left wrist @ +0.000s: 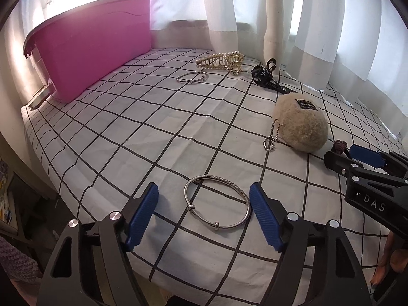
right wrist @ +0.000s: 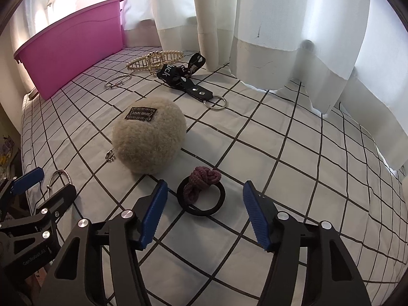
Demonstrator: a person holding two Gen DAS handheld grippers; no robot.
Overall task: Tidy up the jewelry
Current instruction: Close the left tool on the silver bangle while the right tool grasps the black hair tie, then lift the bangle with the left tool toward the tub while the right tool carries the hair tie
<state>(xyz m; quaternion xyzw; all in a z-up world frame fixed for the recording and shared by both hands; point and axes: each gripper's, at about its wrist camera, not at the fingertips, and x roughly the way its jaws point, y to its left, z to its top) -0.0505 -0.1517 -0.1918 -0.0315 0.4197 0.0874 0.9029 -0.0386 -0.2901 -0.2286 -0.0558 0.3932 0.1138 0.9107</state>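
Note:
My left gripper (left wrist: 204,199) is open, its blue pads on either side of a silver bangle (left wrist: 246,200) lying flat on the checked cloth. My right gripper (right wrist: 205,196) is open around a black hair tie with a purple knot (right wrist: 204,178). A second silver bangle (left wrist: 192,77) lies farther back, also in the right wrist view (right wrist: 117,80). A gold pearl hair claw (left wrist: 221,61) lies behind it. A pink bin (left wrist: 97,43) stands at the back left.
A fluffy beige pom-pom keychain (right wrist: 149,140) with a ball chain sits mid-table. A black strap keychain with a metal ring (right wrist: 188,84) lies near the white curtains (right wrist: 267,38). The table's left edge (left wrist: 38,153) drops off beside the bin.

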